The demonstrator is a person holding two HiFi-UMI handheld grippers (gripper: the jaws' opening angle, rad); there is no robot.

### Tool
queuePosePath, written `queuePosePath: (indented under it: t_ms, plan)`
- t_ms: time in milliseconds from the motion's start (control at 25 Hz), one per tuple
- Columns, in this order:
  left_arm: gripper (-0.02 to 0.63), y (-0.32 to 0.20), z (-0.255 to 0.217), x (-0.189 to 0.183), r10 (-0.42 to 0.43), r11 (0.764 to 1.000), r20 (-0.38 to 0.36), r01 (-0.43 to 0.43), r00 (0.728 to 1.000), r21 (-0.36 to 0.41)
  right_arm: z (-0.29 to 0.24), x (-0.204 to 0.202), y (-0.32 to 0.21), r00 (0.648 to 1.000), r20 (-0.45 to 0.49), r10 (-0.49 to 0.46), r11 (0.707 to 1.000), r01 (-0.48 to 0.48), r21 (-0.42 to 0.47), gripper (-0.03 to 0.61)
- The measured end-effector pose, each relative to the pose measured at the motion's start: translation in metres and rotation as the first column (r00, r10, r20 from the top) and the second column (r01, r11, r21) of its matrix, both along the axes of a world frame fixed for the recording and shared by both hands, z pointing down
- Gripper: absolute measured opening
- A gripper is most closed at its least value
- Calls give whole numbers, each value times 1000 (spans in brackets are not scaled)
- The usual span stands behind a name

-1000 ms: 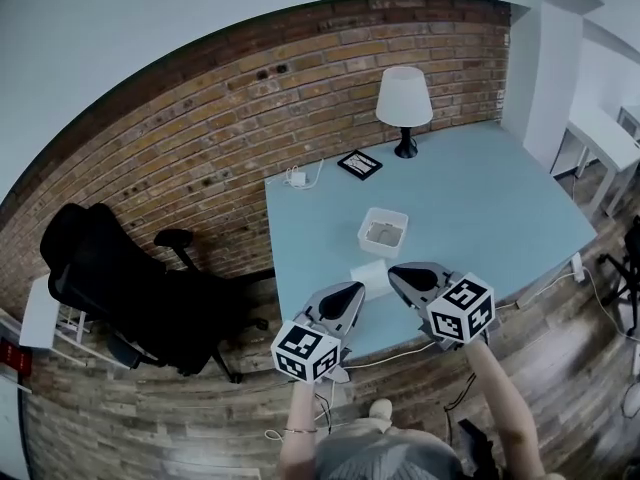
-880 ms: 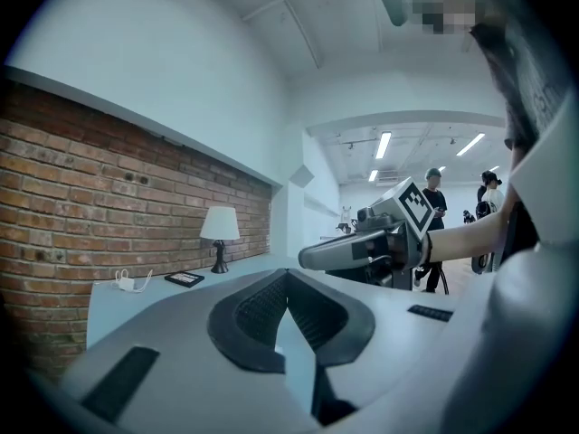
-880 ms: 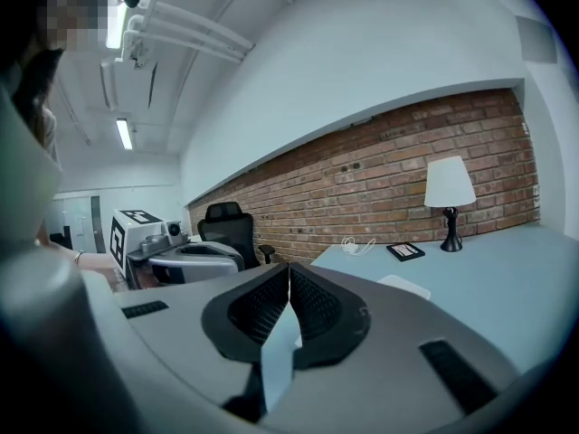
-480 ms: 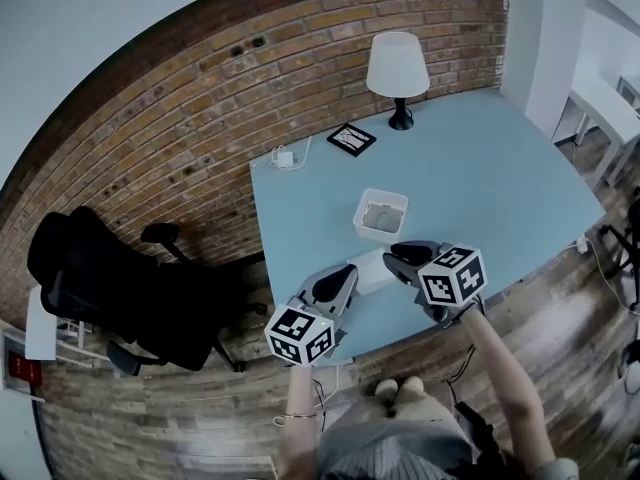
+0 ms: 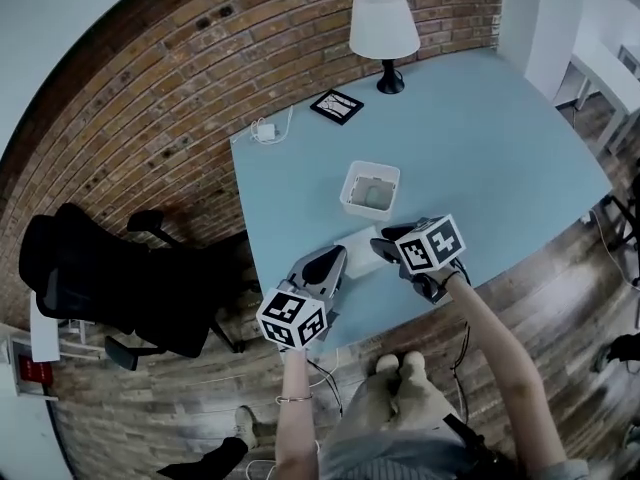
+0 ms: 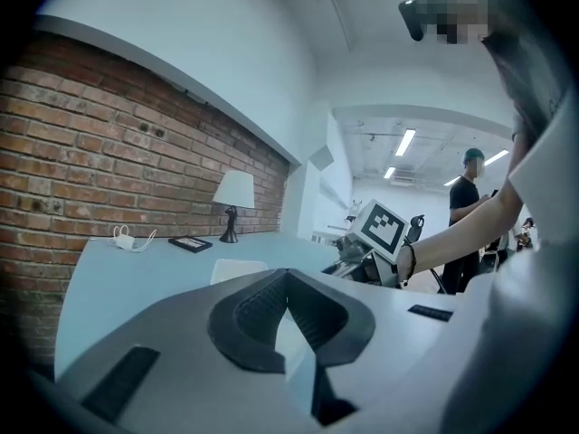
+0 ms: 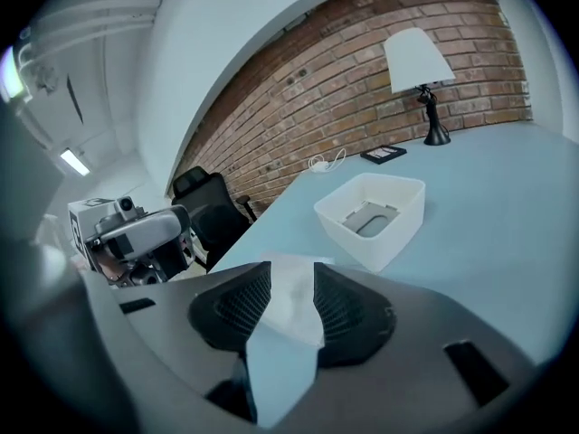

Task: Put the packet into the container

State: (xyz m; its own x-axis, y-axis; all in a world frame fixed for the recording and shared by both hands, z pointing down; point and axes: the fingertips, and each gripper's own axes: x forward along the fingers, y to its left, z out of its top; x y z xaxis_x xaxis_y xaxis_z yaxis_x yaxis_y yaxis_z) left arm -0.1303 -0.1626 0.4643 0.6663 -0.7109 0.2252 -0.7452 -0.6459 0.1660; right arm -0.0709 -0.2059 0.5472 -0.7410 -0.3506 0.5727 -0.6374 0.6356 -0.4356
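A white packet (image 5: 362, 251) lies flat on the light blue table (image 5: 480, 148), close to its front edge. Just beyond it stands the white open container (image 5: 369, 188), with a grey insert in its bottom. My right gripper (image 5: 383, 249) is at the packet's right side with its jaws opening. In the right gripper view the packet (image 7: 294, 298) shows in the gap of the right gripper (image 7: 291, 274), and the pads do not press on it. The container (image 7: 371, 215) is a little ahead. My left gripper (image 5: 334, 260) is at the packet's left, and the left gripper (image 6: 288, 275) is shut and empty.
At the table's far side are a white lamp (image 5: 384, 28), a small black picture frame (image 5: 337, 106) and a white charger with cable (image 5: 262, 131). A black office chair (image 5: 100, 288) stands left of the table. A person (image 6: 466, 197) stands in the background.
The head camera has swung, so the table sits higher and further left. Both grippers have stayed on either side of the packet, and the right one has come closer to it.
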Motion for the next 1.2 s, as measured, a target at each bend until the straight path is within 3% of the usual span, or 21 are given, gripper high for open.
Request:
queuePosePath:
  t_ms: [200,400,600,760,1200]
  plan:
    - [8,-2,12,3,-10,1000,20,11,1000,-9,26,1,1,999,-51,-17,998,13,-64,133]
    - [8,-2,17,9,-12,1000,18,12,1000,-20,35,-1,-1,999,-34,8,991,-12,-132,133]
    - [8,-2,19,13,-15,1000,25,16,1000,-25,39,-4,1,999,-21,-30,983,26,-183,130]
    - [8,0,23,14,-19,999,30,20,999,-32,41,-5,2,1000,13,-26,969,28,-245,95]
    - [8,0,20,7,-50,998,49,51,998,-22,28,-1,1,998,70,6,978,9,-206,31]
